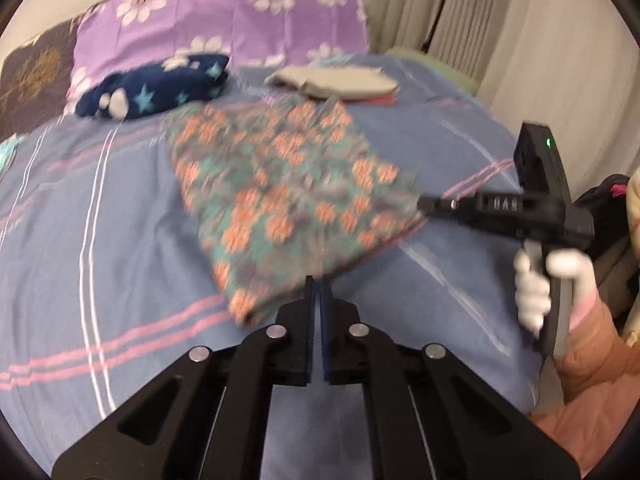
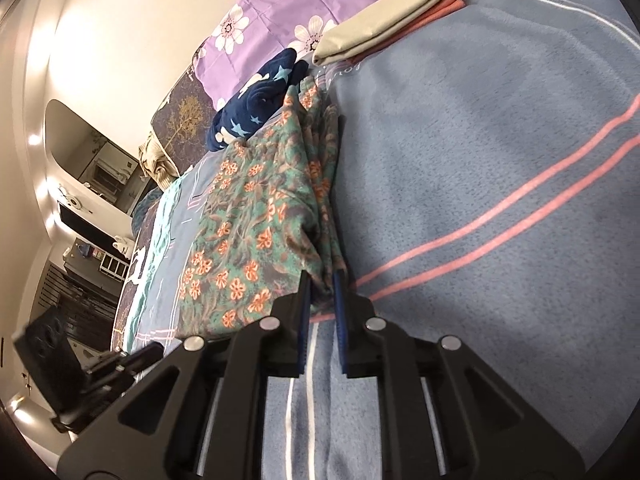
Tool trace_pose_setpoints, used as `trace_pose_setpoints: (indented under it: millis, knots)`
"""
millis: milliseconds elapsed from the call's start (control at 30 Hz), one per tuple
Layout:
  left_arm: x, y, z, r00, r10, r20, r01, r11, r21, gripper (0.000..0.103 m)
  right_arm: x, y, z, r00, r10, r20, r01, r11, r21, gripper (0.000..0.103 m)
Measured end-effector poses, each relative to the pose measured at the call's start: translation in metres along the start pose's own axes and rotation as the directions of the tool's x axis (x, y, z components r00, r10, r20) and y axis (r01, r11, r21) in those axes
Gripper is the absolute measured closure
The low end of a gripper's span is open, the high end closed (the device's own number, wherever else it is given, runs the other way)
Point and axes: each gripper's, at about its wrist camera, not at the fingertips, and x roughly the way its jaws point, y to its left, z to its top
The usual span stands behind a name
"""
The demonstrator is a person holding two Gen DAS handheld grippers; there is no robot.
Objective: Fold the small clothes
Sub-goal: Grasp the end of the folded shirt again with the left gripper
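The floral cloth (image 1: 288, 184) lies mid-frame on the bed (image 1: 100, 208). The left gripper (image 1: 319, 284) is pinched on its near corner and the right gripper (image 2: 322, 280) on its right edge. Judged step: mid-fold; next, carry both corners across together, evenly.

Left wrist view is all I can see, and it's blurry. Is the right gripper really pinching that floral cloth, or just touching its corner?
Observer: Pinching. The right wrist view shows the right gripper with bunched layers of the floral cloth between its blue pads.
Operator: What's under the beige garment at the back?
Observer: A coral-red garment, folded, with its edge showing below the beige garment.
Operator: Anything on the cloth's other side?
Observer: A teal cloth with white figures lies along the bed's edge.
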Motion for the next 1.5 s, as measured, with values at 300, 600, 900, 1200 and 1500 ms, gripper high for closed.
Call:
trace_pose_setpoints:
  millis: [300,600,900,1200,1500]
  knots:
    - [0.066,0.012,-0.003,0.991,0.074,-0.109,-0.081,0.995,-0.065,0.087,-0.028,0.05,0.009,0.993,-0.058,0.102,0.073,0.986,-0.148,0.091]
    - [0.054,0.007,-0.014,0.997,0.036,-0.067,-0.04,0.997,-0.062,0.081,0.038,0.023,0.012,0.985,-0.156,-0.07,0.149,0.984,-0.098,0.103]
    - [0.032,0.051,0.029,0.996,0.032,0.082,-0.02,0.989,-0.146,0.074,0.021,0.045,0.057,0.996,-0.085,-0.018,0.081,0.981,-0.176,0.068]
    - [0.089,0.132,0.084,0.998,0.057,0.023,-0.05,0.971,-0.233,0.056,0.088,0.051,0.136,0.991,-0.127,-0.049,0.113,0.968,-0.226,0.059]
    - [0.157,0.171,0.129,0.997,-0.056,-0.044,0.043,0.967,-0.251,0.074,0.14,0.037,0.157,0.988,-0.064,-0.143,0.03,0.972,-0.232,0.073]
